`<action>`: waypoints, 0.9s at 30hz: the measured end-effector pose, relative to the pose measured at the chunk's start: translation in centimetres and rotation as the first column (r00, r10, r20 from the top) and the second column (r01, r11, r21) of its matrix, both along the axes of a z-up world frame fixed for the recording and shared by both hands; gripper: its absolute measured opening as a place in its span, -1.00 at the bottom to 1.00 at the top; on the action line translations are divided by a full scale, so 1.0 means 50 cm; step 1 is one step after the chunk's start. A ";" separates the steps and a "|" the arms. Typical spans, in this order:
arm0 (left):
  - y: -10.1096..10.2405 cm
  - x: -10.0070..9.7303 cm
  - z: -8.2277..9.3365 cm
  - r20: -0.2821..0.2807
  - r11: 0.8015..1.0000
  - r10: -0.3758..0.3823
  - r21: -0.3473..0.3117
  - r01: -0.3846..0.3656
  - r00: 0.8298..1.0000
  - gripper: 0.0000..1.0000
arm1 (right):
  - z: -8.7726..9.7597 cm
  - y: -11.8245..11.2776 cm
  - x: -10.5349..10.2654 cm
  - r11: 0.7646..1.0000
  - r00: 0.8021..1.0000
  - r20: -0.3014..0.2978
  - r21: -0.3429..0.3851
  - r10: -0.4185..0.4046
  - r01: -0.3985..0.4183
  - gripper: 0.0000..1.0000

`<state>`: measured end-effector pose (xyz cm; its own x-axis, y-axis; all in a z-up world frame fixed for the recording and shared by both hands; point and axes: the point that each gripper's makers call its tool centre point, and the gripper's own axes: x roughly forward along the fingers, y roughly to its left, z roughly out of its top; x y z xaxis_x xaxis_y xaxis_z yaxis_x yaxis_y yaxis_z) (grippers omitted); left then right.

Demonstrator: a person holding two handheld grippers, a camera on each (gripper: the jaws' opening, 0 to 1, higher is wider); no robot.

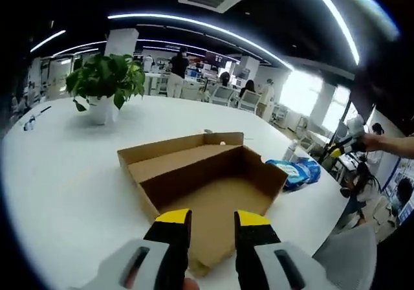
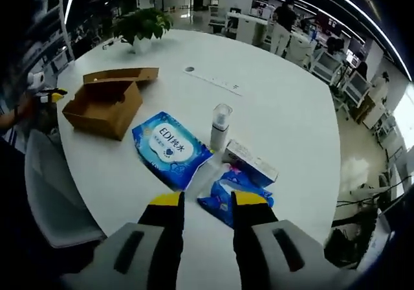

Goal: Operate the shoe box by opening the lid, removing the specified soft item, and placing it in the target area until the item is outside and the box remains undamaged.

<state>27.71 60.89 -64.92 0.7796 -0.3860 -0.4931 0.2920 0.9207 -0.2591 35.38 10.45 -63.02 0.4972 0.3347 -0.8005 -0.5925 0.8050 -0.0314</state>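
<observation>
Left gripper view has the left tongs (image 1: 212, 220) apart and empty over the open brown cardboard shoe box (image 1: 204, 180), the blue soft wipes pack (image 2: 170, 147) already out on the white counter (image 2: 278, 109), so I judge withdrawal remains; right tongs (image 2: 207, 201) also apart.

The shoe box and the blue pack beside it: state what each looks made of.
Shoe box: plain brown cardboard, matte, with raw edges and folded flaps. Blue pack: apparently soft plastic film, glossy, with printed label and light sheen; likely a wipes pack, though its contents cannot be seen.
</observation>
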 end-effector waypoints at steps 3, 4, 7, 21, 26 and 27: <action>0.027 0.001 -0.019 -0.021 0.997 0.072 0.021 -0.071 0.997 -0.47 | -0.004 0.024 -0.023 1.000 1.000 0.004 0.016 0.018 -0.018 -0.48; 0.034 0.000 -0.025 -0.032 0.995 0.095 0.016 -0.094 0.995 -0.47 | -0.005 0.027 -0.025 1.000 1.000 0.005 0.016 0.022 -0.022 -0.48; 0.046 0.000 -0.038 -0.046 0.991 0.132 -0.002 -0.132 0.990 -0.47 | -0.012 0.047 -0.050 0.998 0.998 0.002 0.016 0.056 -0.056 -0.48; 0.050 0.013 -0.086 -0.112 0.982 0.188 0.029 -0.186 0.976 -0.49 | -0.022 0.104 -0.119 0.995 0.997 -0.001 0.062 0.080 -0.080 -0.50; 0.042 0.019 -0.099 -0.132 0.984 0.179 0.042 -0.175 0.975 -0.51 | -0.018 0.101 -0.124 0.995 0.998 -0.002 0.078 0.063 -0.062 -0.50; 0.045 0.020 -0.101 -0.133 0.983 0.184 0.051 -0.179 0.974 -0.51 | -0.016 0.100 -0.126 0.995 0.998 -0.002 0.079 0.060 -0.060 -0.50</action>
<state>28.72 63.14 -69.99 0.7591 -0.2228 -0.6117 0.0835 0.9651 -0.2480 29.07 15.43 -63.83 0.4706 0.4260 -0.7727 -0.6400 0.7677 0.0335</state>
